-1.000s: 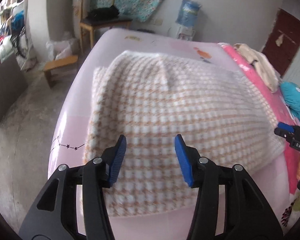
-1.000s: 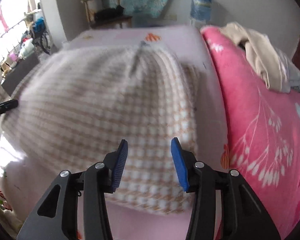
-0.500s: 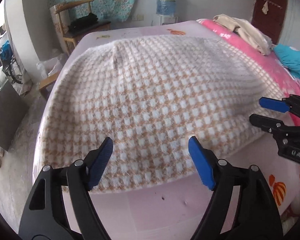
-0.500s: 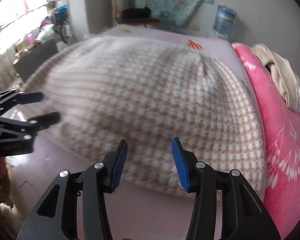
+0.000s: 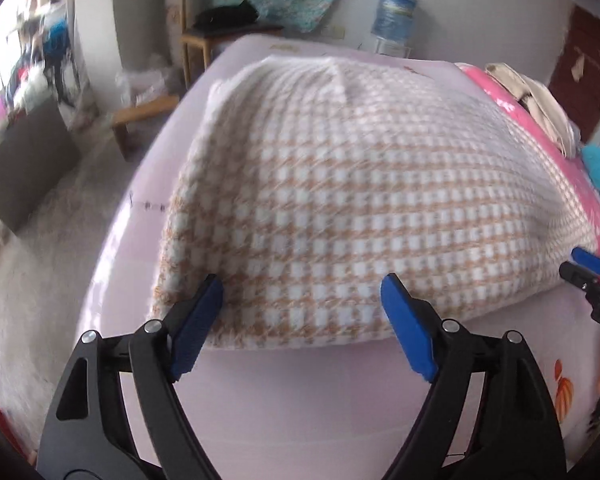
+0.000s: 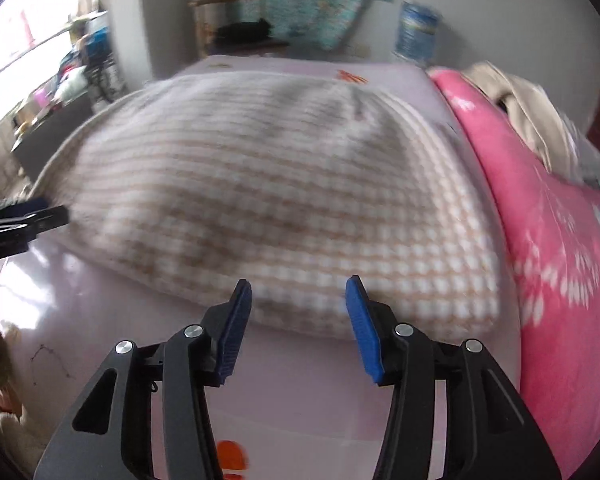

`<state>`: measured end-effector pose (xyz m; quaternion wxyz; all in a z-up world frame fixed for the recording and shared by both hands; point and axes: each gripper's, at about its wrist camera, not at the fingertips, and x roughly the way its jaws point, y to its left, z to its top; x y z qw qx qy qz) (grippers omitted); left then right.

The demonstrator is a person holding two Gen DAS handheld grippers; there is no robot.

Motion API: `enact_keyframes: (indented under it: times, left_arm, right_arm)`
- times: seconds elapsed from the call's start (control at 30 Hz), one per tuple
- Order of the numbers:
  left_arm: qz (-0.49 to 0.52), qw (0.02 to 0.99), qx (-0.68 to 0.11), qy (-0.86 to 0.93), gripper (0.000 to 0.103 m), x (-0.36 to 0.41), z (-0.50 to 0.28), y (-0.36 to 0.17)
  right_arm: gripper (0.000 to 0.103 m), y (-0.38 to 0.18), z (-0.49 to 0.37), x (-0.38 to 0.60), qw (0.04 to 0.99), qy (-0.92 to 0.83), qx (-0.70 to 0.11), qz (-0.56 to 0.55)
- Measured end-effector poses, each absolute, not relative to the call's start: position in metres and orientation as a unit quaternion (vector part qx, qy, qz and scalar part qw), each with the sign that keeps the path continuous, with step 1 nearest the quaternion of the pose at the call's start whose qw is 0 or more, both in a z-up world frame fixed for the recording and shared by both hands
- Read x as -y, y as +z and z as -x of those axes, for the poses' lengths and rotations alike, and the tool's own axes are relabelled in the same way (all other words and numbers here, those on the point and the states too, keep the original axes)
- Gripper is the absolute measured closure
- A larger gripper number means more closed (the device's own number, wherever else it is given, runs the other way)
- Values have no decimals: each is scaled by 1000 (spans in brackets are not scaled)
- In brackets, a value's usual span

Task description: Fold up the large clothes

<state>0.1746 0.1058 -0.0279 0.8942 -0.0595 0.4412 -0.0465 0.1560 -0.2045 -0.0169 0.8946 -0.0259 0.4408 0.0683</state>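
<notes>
A fuzzy white-and-tan checked garment point(image 5: 352, 204) lies spread flat on the pale pink bed point(image 5: 300, 400); it also shows in the right wrist view point(image 6: 284, 208). My left gripper point(image 5: 300, 292) is open wide and empty, just above the garment's near left hem. My right gripper point(image 6: 298, 292) is open and empty at the near right hem. Each gripper shows at the edge of the other's view: the right one point(image 5: 592, 276) and the left one point(image 6: 28, 216).
A bright pink floral blanket point(image 6: 560, 264) covers the bed's right side, with beige clothes point(image 6: 532, 120) piled on it. A wooden chair point(image 5: 216, 40), a water jug point(image 5: 392, 12) and a low stool point(image 5: 140, 116) stand beyond the bed. Floor lies to the left.
Both grippers drew back toward the near hem. The left gripper's jaws opened wider over the second. The garment lies as before.
</notes>
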Motion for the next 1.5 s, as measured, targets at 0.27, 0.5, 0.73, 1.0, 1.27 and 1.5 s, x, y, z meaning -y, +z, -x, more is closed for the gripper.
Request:
enact_keyframes:
  times: [0.27, 0.5, 0.73, 1.0, 1.27, 1.5]
  left_arm:
    - [97, 902, -414, -76, 25, -117, -147, -1]
    - [81, 921, -365, -113, 16, -98, -87, 45]
    - [32, 937, -332, -107, 8, -56, -58, 83]
    - [-3, 942, -335, 10, 8, -35, -60, 89]
    - [-35, 919, -393, 24, 8, -18, -77, 64]
    - [-32, 898, -438, 26, 8, -9, -87, 46]
  right_arm:
    - [37, 4, -136, 253, 894, 69, -433, -95]
    - [26, 20, -95, 249, 895, 74, -426, -108]
    - [8, 64, -62, 212, 930, 33, -363, -42]
    - [6, 82, -54, 186, 942, -20, -335, 14]
    - [6, 68, -71, 181, 931, -21, -365, 1]
    - [6, 50, -85, 177, 911, -15, -413, -8]
